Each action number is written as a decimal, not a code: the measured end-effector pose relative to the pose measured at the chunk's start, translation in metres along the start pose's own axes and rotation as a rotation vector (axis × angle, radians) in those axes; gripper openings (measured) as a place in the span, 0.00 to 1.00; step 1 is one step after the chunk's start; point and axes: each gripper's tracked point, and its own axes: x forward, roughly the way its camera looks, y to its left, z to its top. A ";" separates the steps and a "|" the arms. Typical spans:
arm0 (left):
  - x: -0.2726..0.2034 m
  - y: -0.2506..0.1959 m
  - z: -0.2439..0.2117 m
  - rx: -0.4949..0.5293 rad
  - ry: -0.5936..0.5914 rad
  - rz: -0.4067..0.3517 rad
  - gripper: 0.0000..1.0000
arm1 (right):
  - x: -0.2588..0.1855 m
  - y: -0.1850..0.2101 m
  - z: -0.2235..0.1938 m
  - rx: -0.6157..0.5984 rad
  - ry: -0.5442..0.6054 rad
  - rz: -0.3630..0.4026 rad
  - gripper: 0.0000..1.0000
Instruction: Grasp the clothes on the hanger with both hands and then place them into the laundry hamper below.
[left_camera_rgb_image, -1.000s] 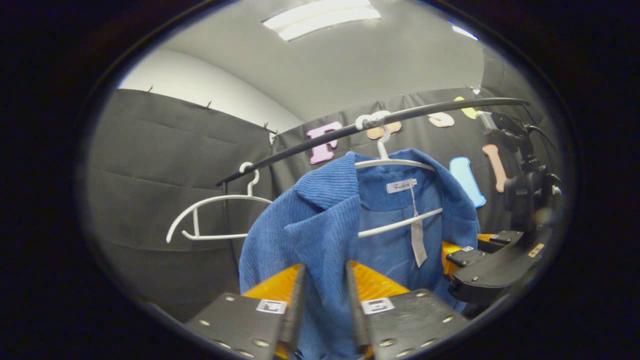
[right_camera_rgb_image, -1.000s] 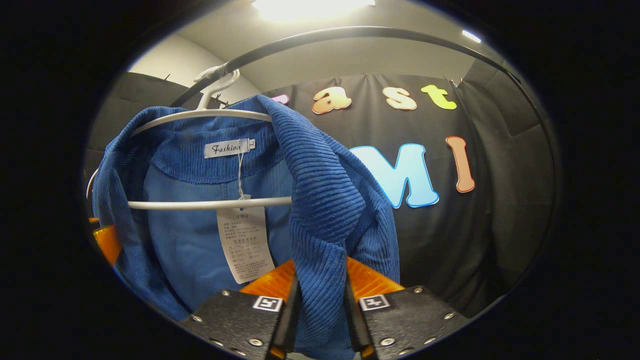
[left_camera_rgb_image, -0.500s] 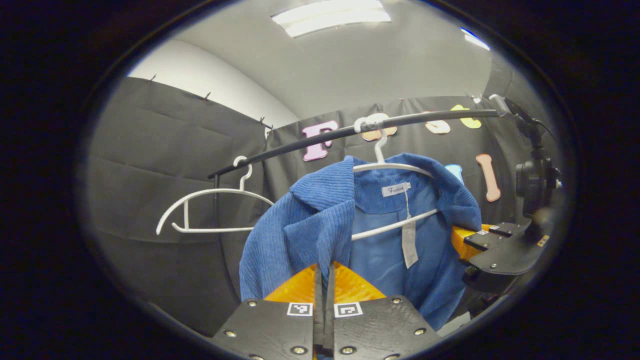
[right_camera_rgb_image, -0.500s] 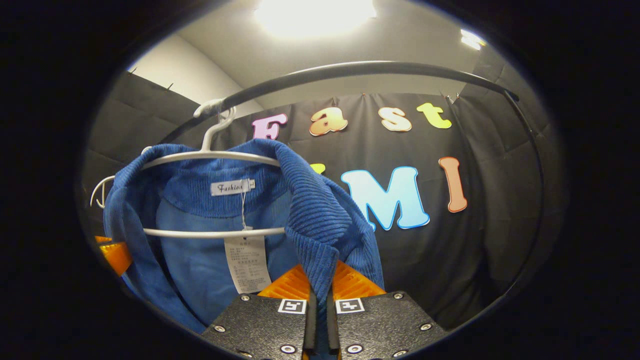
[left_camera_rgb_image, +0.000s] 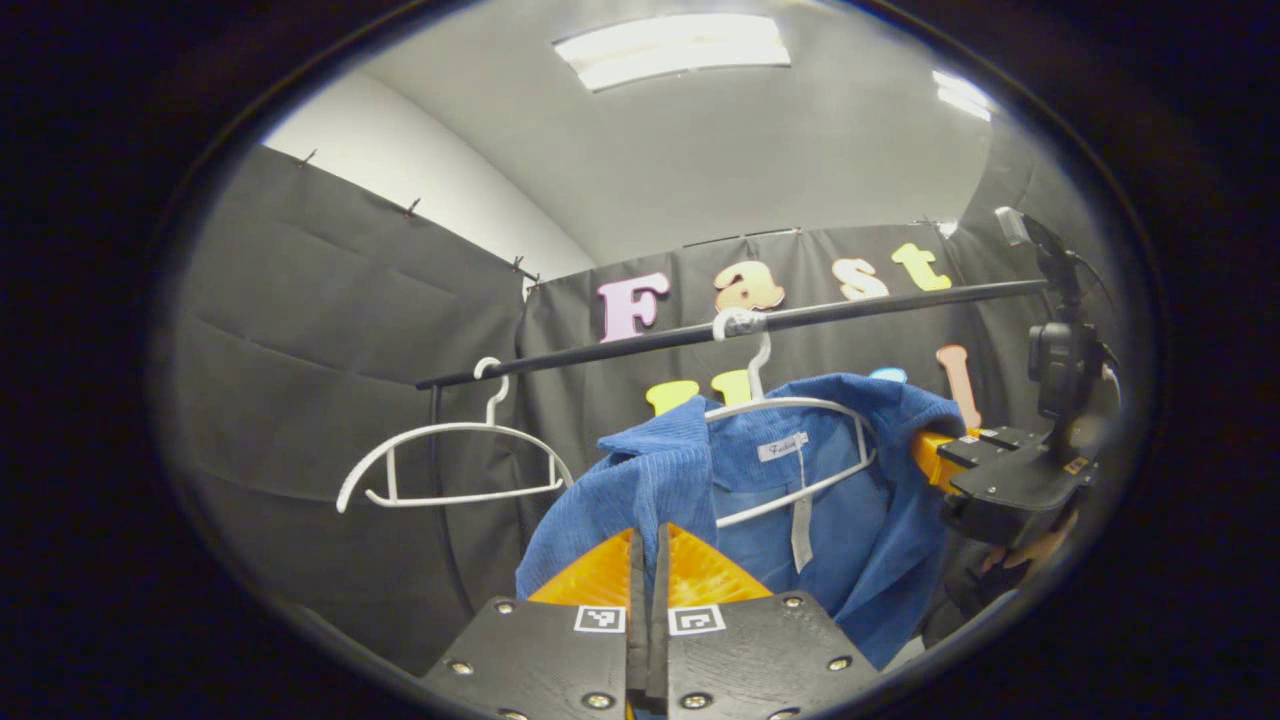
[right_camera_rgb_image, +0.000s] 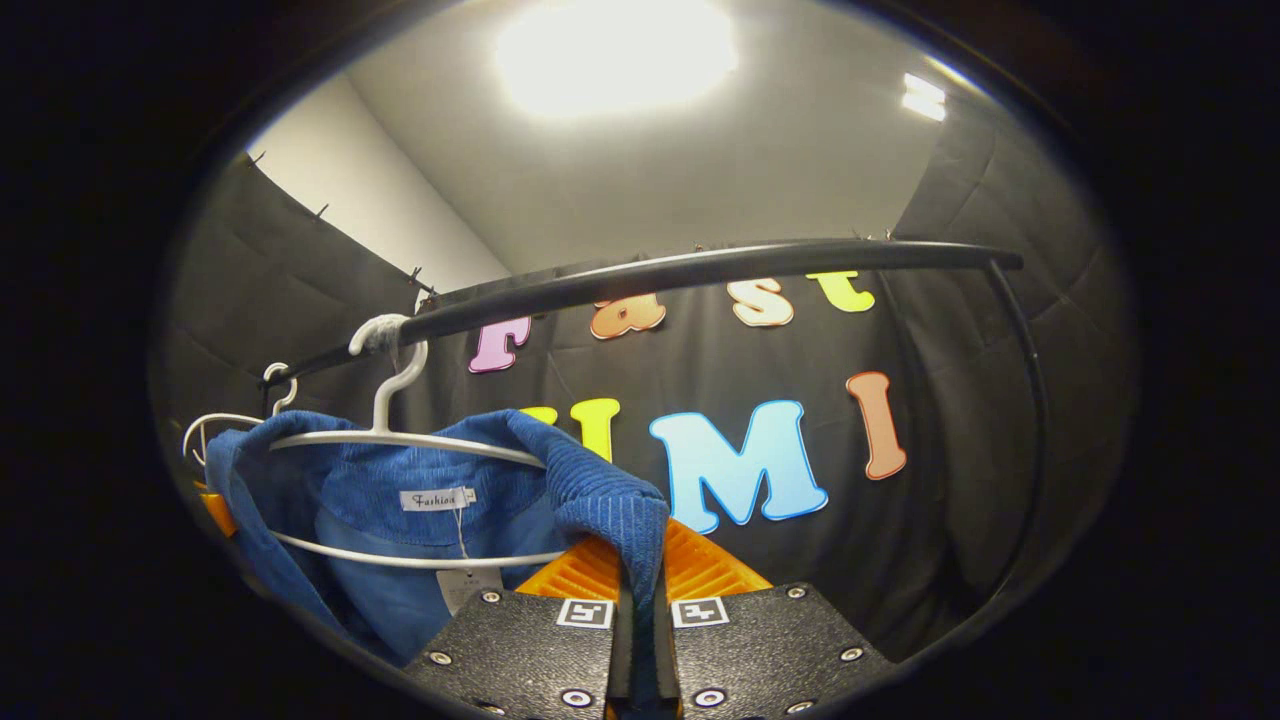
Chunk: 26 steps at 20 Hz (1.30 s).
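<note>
Two grippers clamped the blue jacket (left_camera_rgb_image: 680, 480): the left gripper (left_camera_rgb_image: 648, 560) pinched one front edge, the right gripper (right_camera_rgb_image: 640, 570) the other lapel, both nearly closed on cloth. The jacket hung collar-up, its length running downward, partly slipped off a white hanger (left_camera_rgb_image: 790, 410) hooked on the black rail (left_camera_rgb_image: 800, 318).

Both the left gripper (left_camera_rgb_image: 648, 560) and the right gripper (right_camera_rgb_image: 640, 565) have black textured plates. Each plate carries silver screws and small square black-and-white markers. The fingers are ribbed.
</note>
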 end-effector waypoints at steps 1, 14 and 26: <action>0.001 0.002 0.004 -0.007 -0.005 -0.001 0.05 | 0.002 -0.003 0.005 -0.004 -0.010 -0.004 0.05; 0.019 -0.033 -0.055 -0.102 0.129 -0.039 0.84 | -0.011 -0.004 0.012 -0.034 -0.015 0.017 0.07; 0.037 0.004 -0.077 -0.058 0.166 0.087 0.10 | -0.007 -0.015 0.016 -0.063 -0.025 0.032 0.07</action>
